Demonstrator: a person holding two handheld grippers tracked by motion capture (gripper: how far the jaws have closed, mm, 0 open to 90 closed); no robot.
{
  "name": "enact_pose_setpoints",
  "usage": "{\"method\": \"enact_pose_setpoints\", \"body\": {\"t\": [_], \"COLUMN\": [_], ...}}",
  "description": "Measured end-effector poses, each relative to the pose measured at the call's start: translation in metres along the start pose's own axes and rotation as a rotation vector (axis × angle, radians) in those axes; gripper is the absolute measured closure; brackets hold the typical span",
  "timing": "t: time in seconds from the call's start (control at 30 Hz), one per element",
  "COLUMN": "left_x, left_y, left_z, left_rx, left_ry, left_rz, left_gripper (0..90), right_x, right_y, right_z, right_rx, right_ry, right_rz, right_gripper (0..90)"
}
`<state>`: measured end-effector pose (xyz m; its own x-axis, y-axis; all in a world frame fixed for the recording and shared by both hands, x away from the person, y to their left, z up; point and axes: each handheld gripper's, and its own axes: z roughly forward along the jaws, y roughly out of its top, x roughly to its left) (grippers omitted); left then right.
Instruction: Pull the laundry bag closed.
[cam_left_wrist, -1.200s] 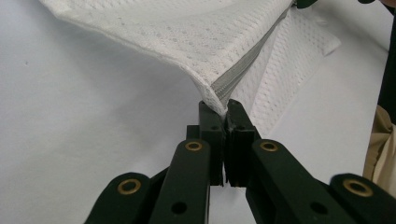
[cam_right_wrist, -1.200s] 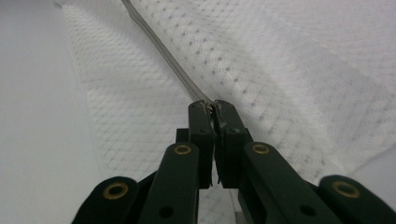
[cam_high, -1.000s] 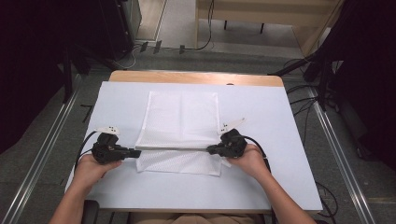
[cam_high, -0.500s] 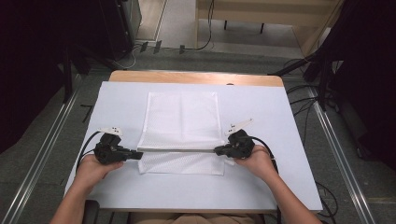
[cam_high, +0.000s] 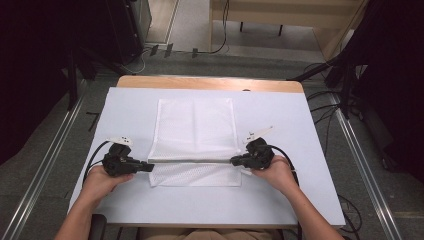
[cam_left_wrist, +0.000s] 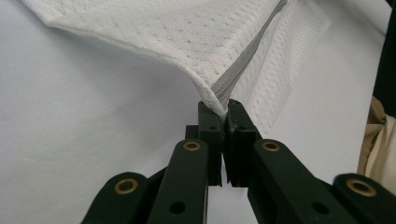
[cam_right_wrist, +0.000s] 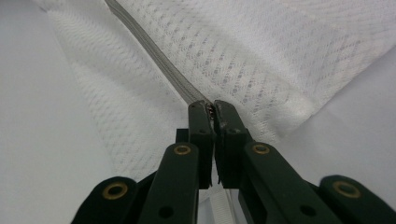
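A white mesh bag lies flat in the middle of the white table, its long side running away from the person. A grey zipper crosses the bag near its near end, stretched in a straight line from one side to the other. The strip of mesh nearer the person than the zipper lies on the table.

The left gripper meets the bag at the left end of the zipper; in the left gripper view its jaws are pressed together on the corner of the mesh where the zipper ends. The right gripper is at the right end of the zipper, its jaws likewise clamped on the zipper end. A hand holds the left gripper, and the other hand holds the right one, both nearer the person than the zipper.
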<state>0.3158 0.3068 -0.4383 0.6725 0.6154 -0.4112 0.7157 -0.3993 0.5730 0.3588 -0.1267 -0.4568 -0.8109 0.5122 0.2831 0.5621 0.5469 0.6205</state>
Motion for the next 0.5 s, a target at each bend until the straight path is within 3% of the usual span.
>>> {"method": "enact_pose_setpoints", "body": {"t": [0.47,0.5], "left_x": [0.0012,0.0018], "left_y": [-0.0003,-0.0002], "left_z": [-0.0023,-0.0034], "left_rx": [-0.016,-0.022], "left_ry": [-0.001,-0.003], "left_rz": [-0.010,-0.008], "left_gripper": [64.9,61.7], "right_x": [0.0040,0.0050], "right_y": [-0.0017,-0.0022], "right_z": [-0.0005,-0.0009], "right_rx": [0.001,-0.007], "right_ry": [-0.004,-0.004], "right_rz": [-0.010,-0.007], "right_gripper": [86.7,80.2]}}
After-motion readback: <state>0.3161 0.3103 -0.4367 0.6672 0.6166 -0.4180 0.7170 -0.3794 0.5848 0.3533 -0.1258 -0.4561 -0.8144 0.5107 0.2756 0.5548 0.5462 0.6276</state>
